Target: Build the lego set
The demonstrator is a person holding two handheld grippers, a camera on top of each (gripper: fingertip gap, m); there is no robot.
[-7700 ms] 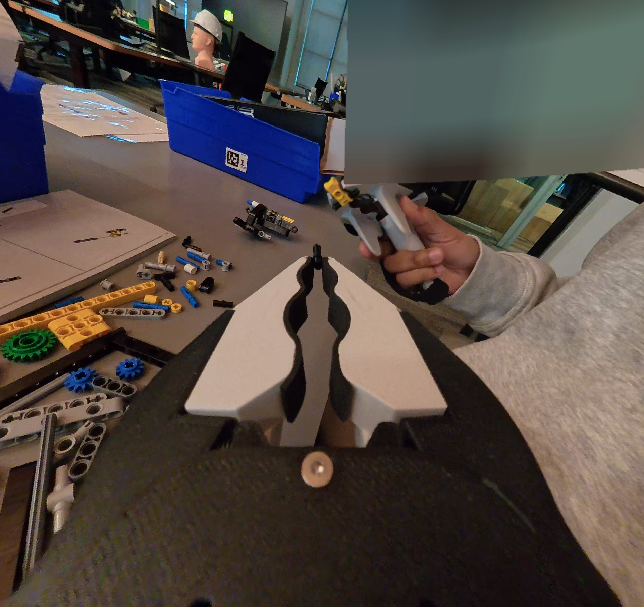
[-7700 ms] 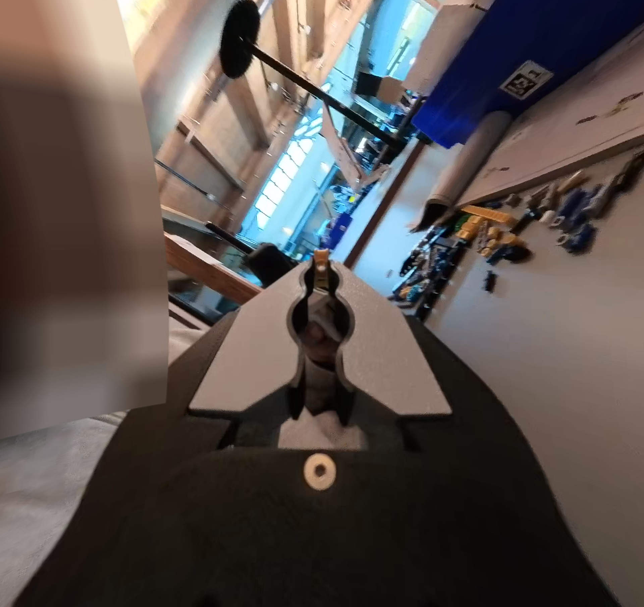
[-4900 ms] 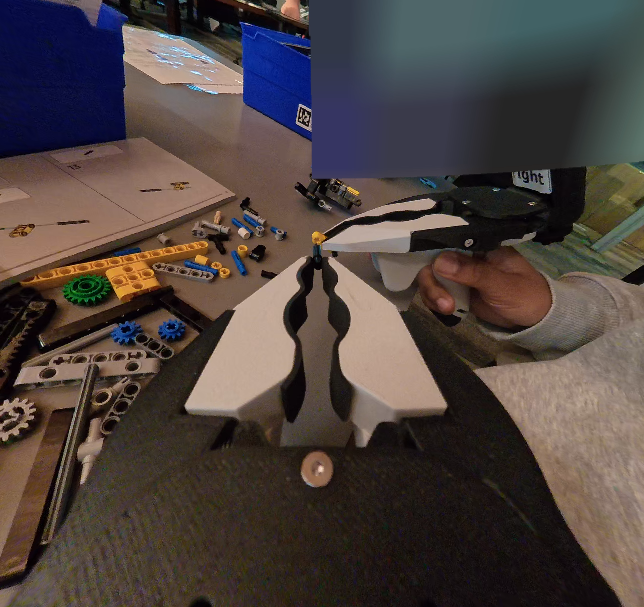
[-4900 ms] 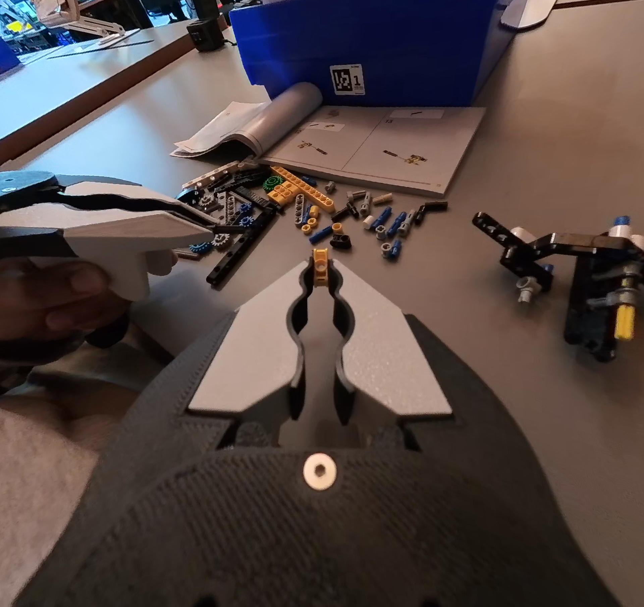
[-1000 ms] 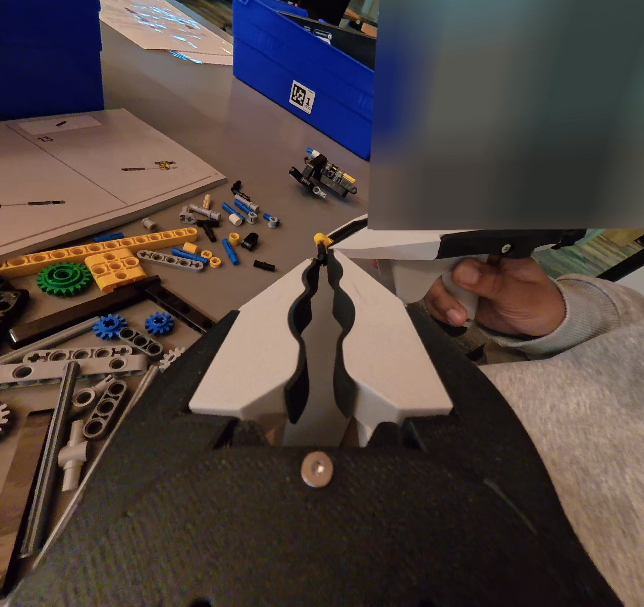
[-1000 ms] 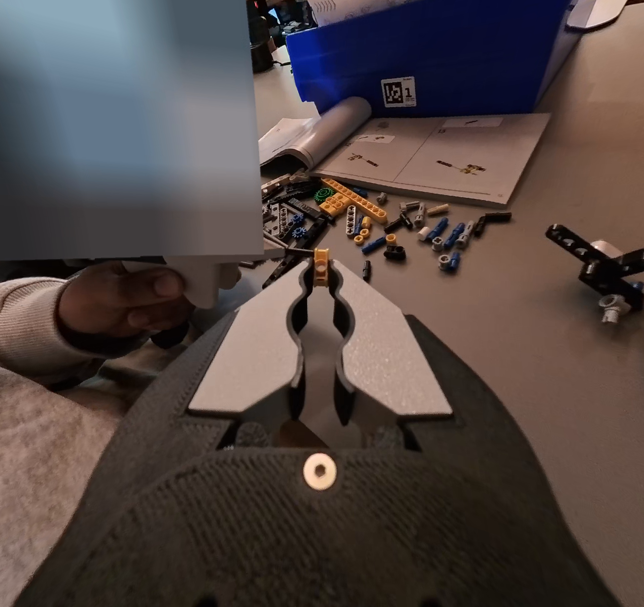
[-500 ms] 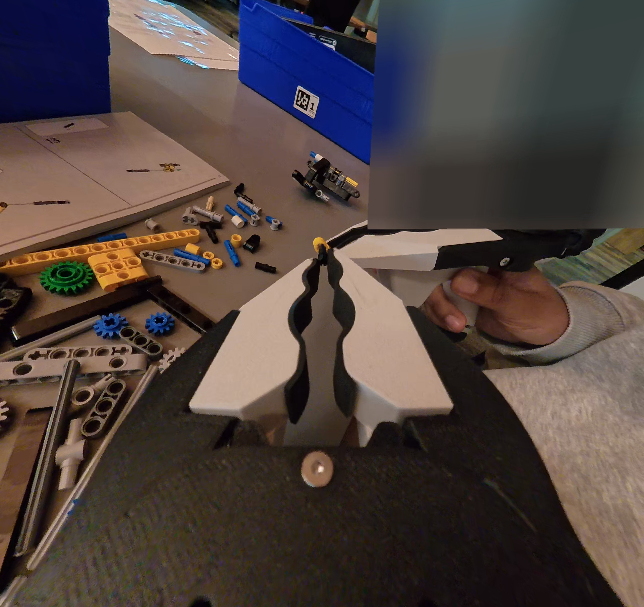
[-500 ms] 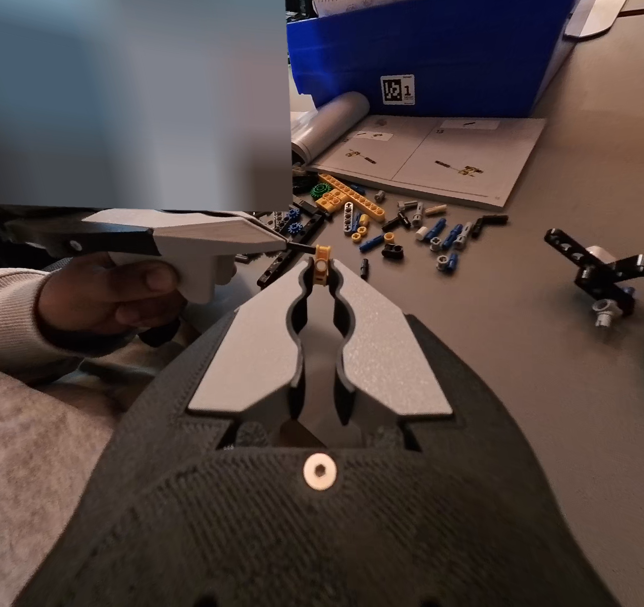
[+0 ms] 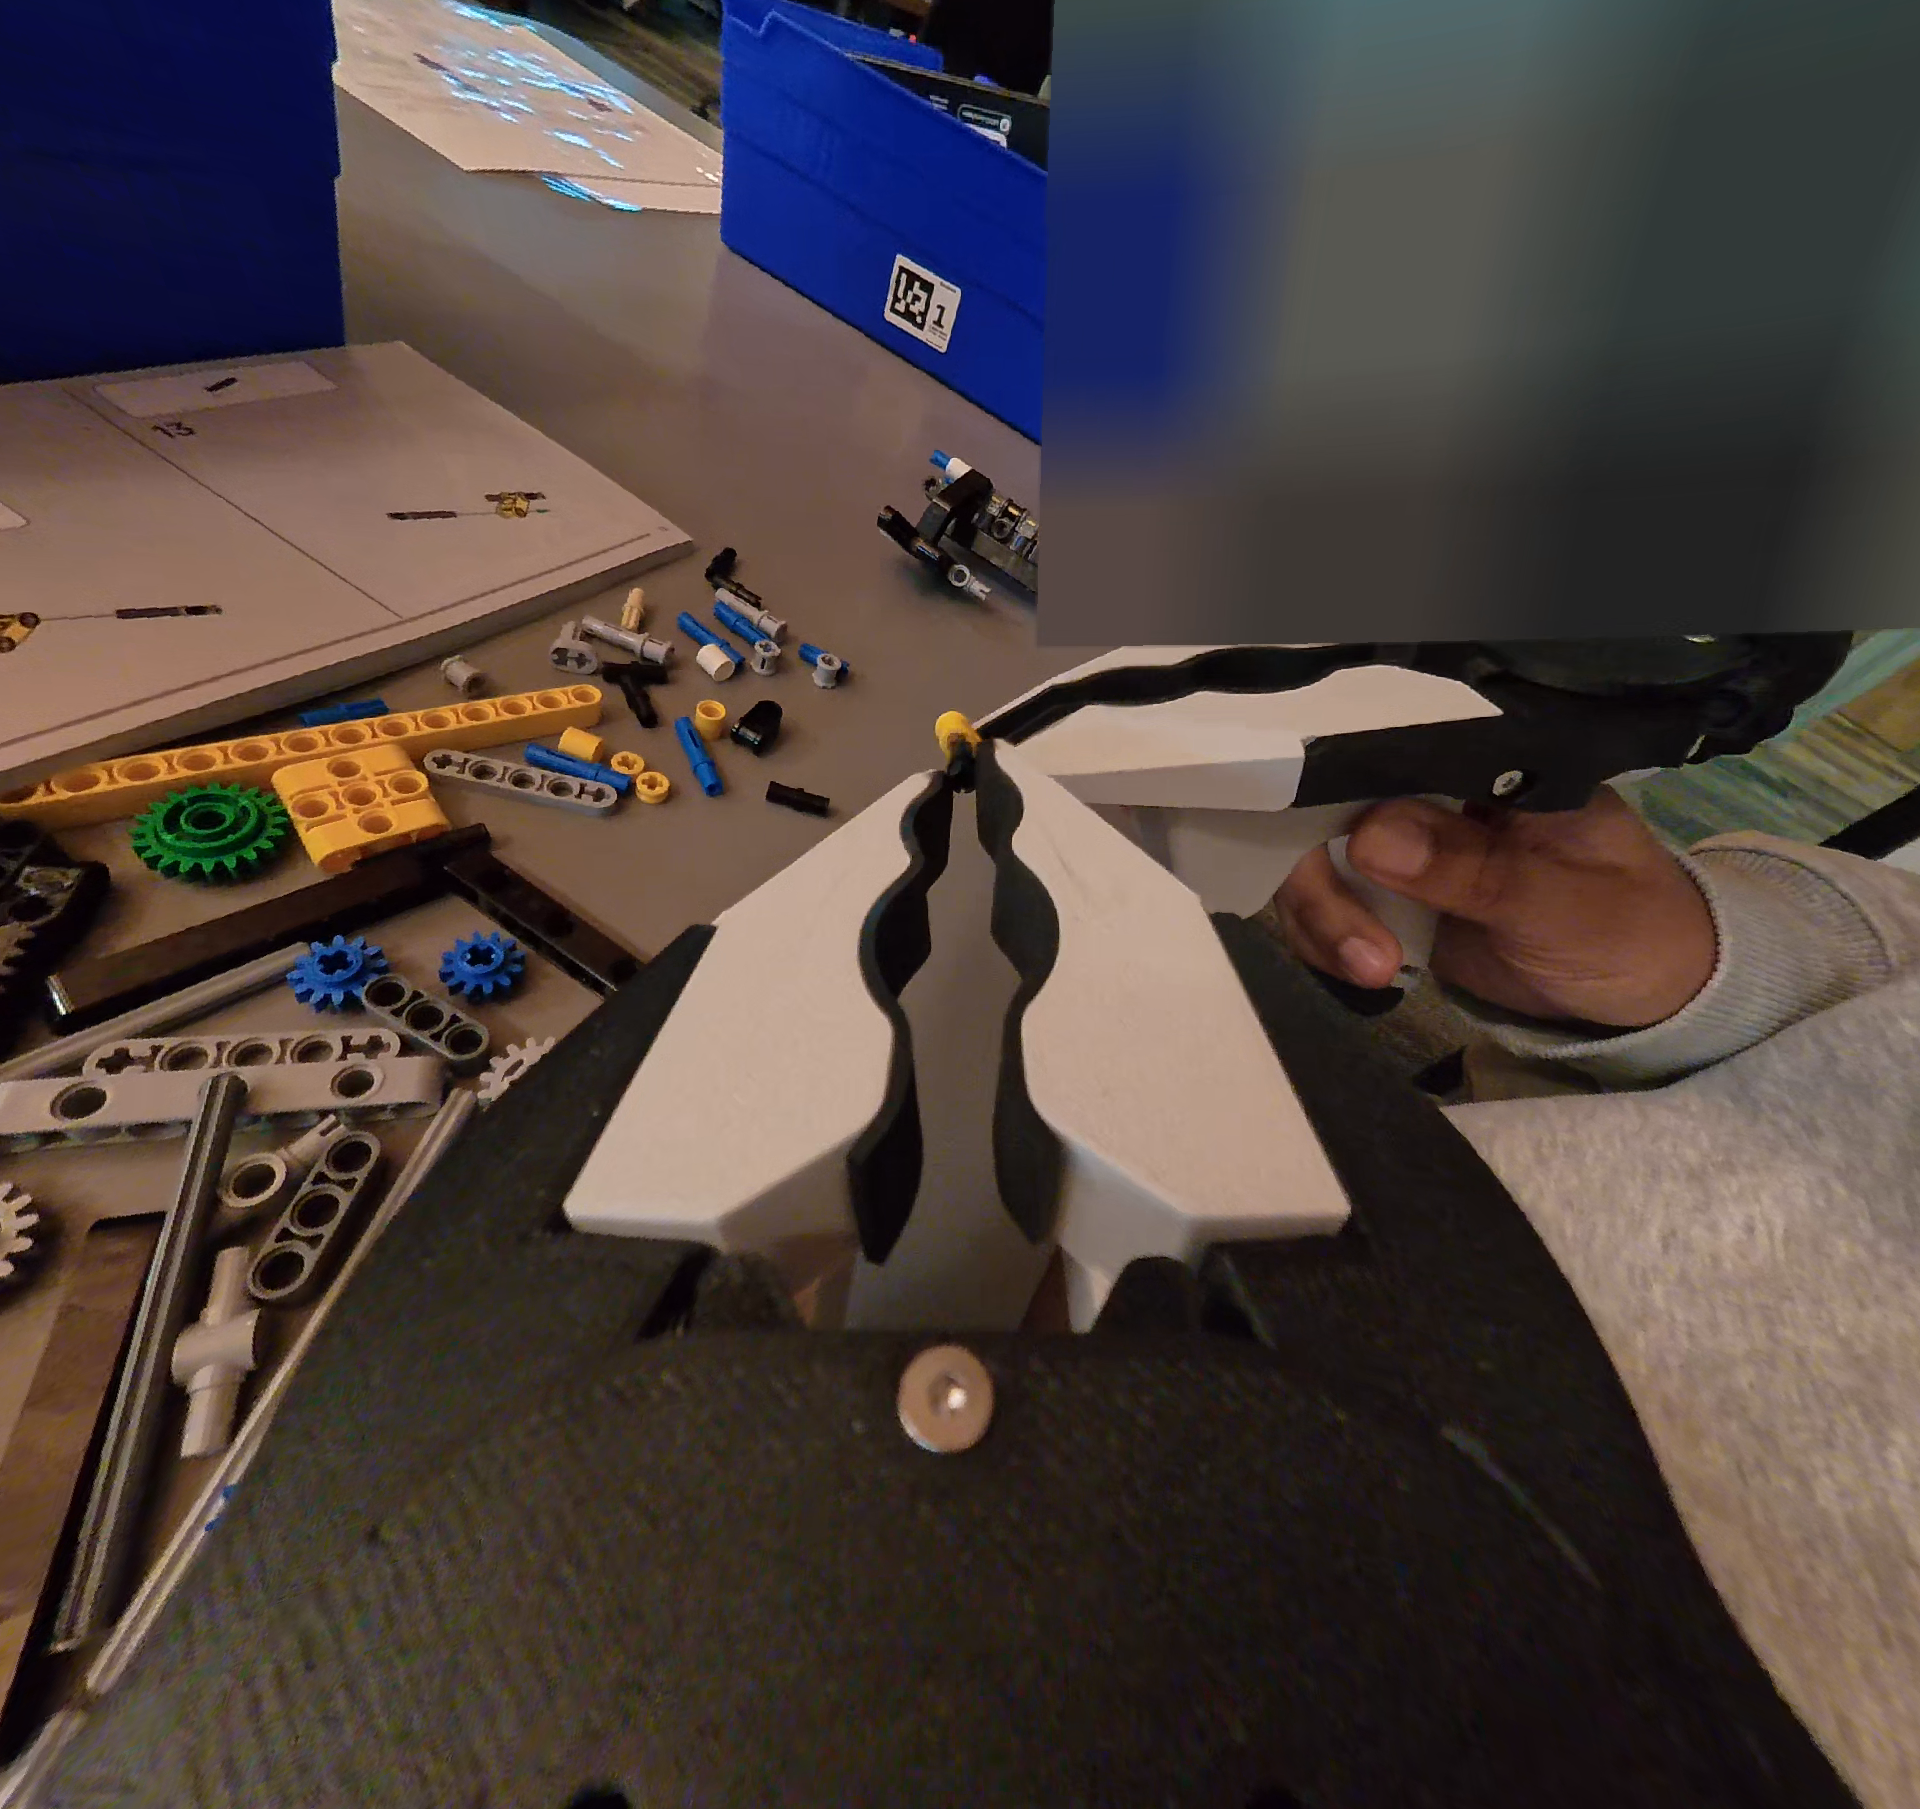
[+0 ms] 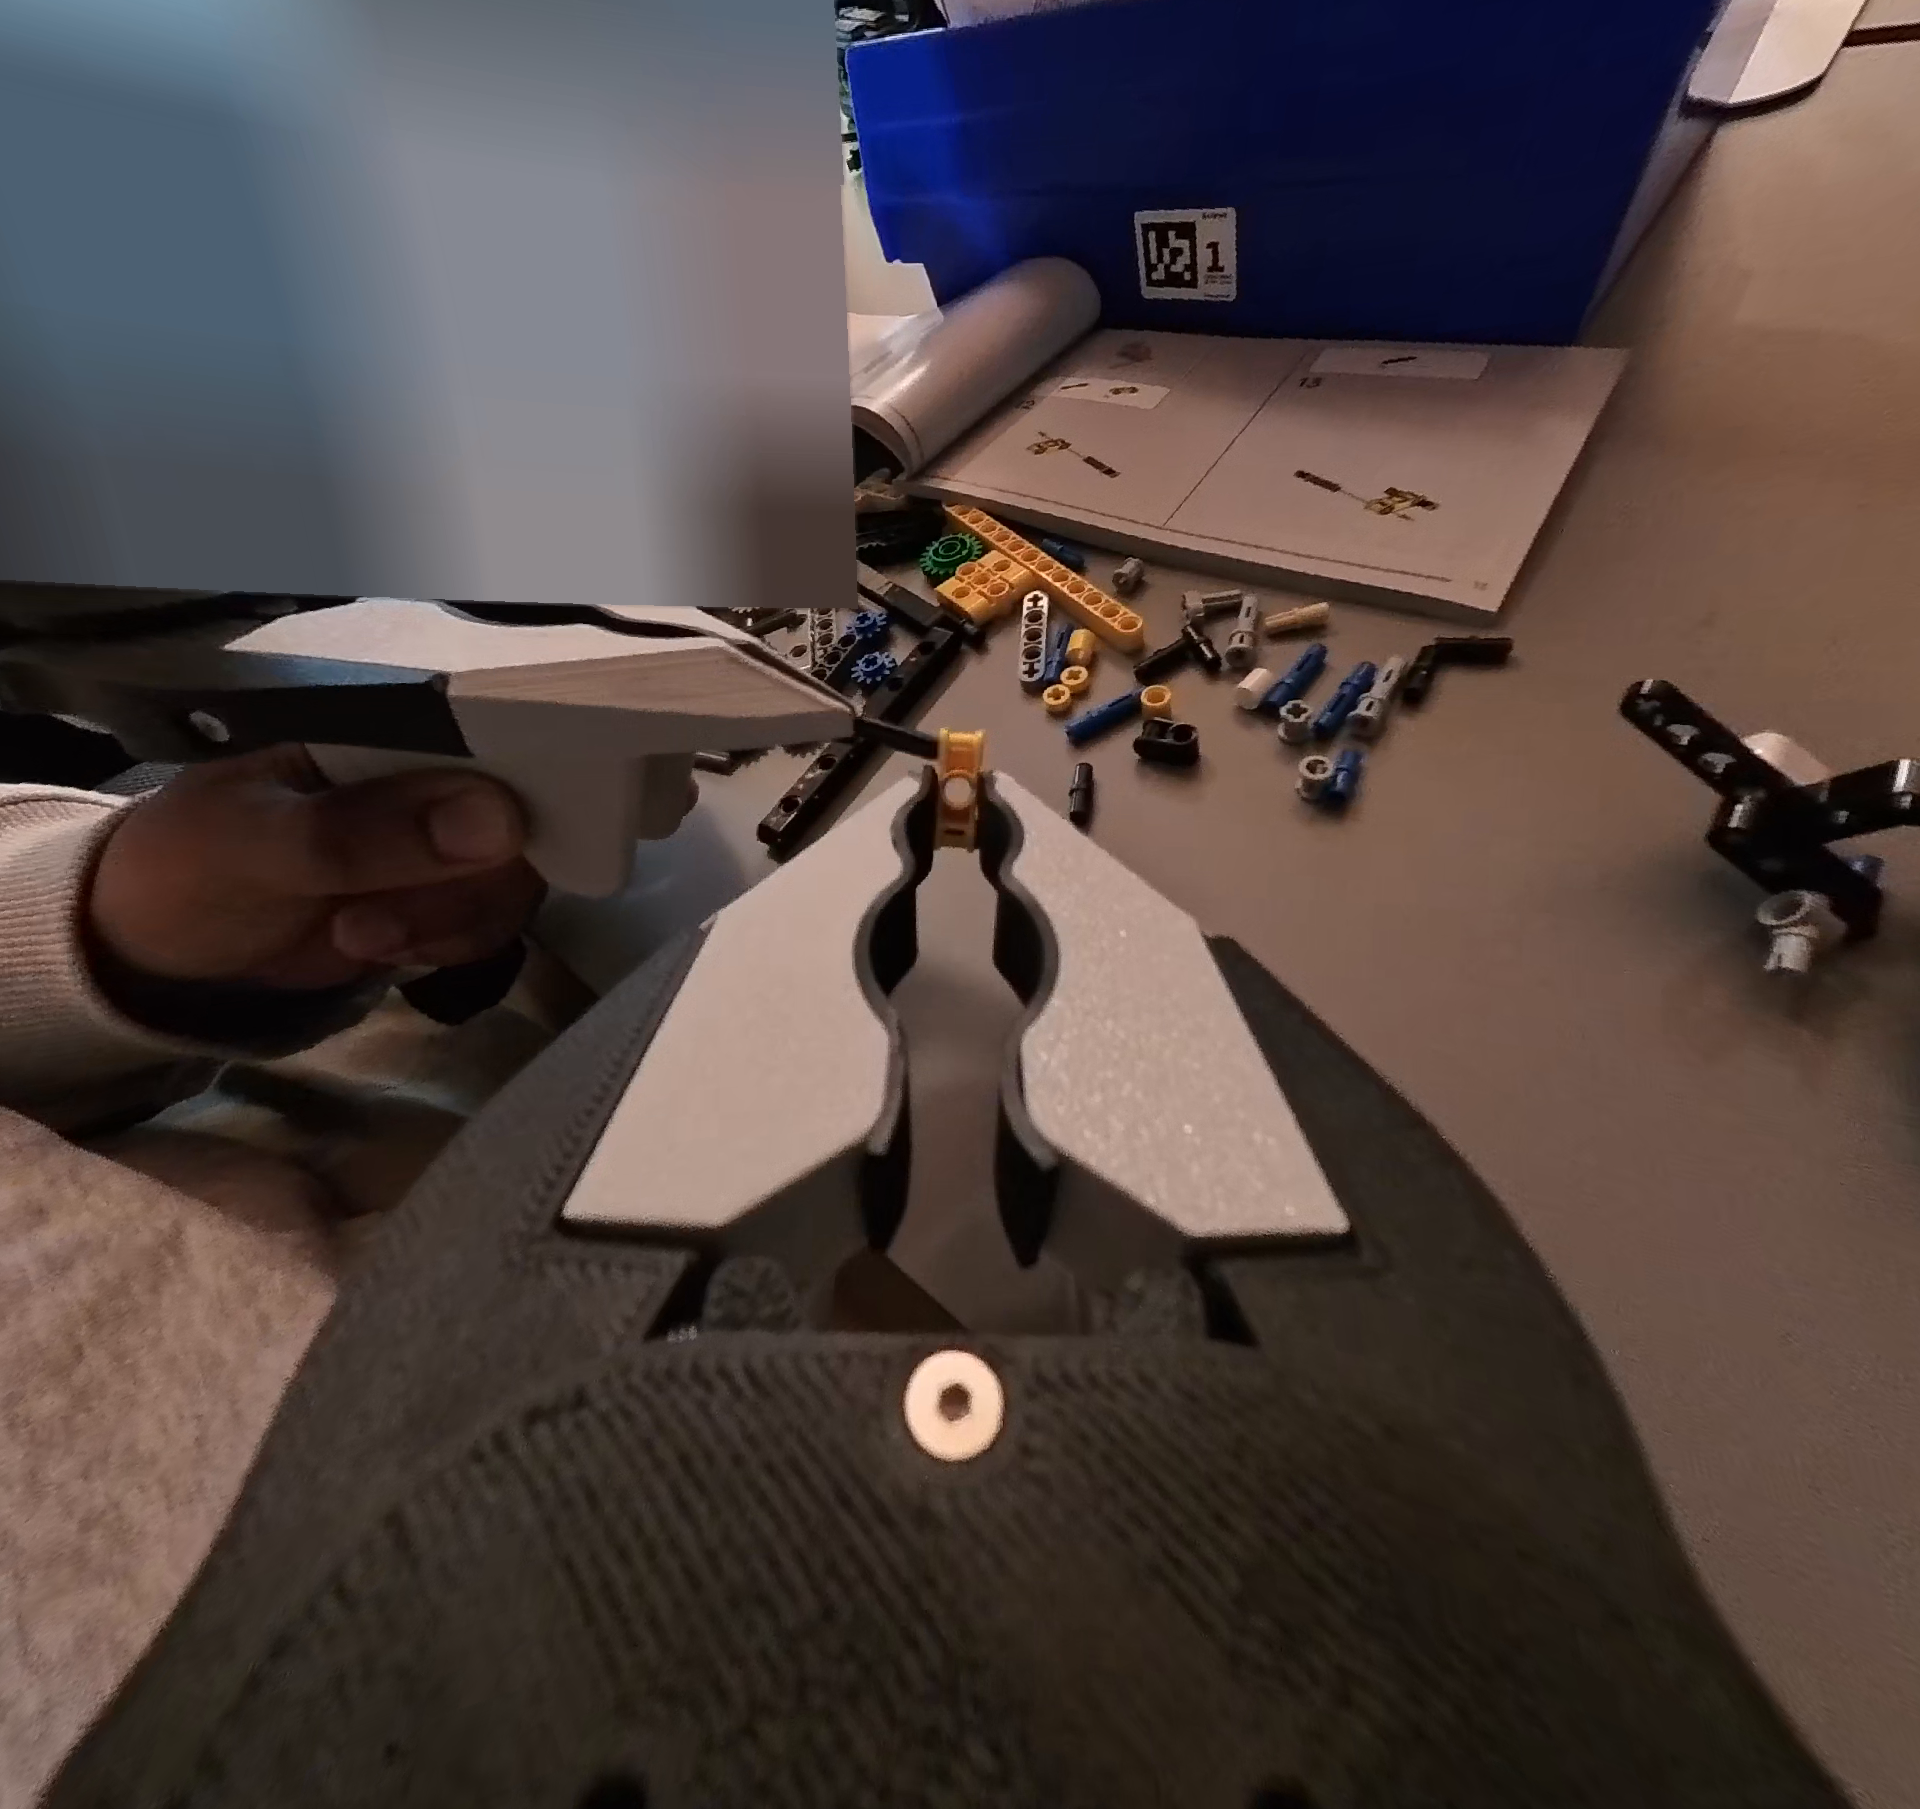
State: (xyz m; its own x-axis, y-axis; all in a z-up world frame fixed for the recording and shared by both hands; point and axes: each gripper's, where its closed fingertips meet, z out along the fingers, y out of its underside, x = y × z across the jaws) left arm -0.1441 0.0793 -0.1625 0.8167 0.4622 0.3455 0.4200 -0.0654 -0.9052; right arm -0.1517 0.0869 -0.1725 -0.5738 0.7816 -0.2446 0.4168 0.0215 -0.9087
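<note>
- The right gripper (image 10: 957, 803) has its jaws closed on a small yellow connector (image 10: 958, 795), pinched at the very tips and standing upright above the worktop (image 10: 1455, 1084).
- The left gripper (image 9: 961, 772) has its jaws nearly together, clamped on a thin black pin (image 9: 958, 767). In the right wrist view that pin (image 10: 896, 736) pokes from the left gripper's tip (image 10: 831, 710) and touches the connector's left side.
- In the left wrist view the connector (image 9: 952, 726) sits right at the left jaws' tip, with the right gripper (image 9: 997, 720) coming in from the right, held by a hand (image 9: 1496, 907) in a grey sleeve.
- The other hand (image 10: 312, 866) grips the left tool's handle at the near left.
- Beyond the jaws, loose parts are scattered on the worktop: blue pins (image 10: 1340, 689), a yellow beam (image 10: 1049, 570), a green gear (image 10: 948, 554) and black beams (image 10: 831, 772).
- A half-built black assembly (image 10: 1787, 824) lies to the right, well apart from the loose parts.
- Farther off lies an open instruction booklet (image 10: 1299, 471), and behind it stands a blue bin (image 10: 1351, 118) with a square marker sticker.
</note>
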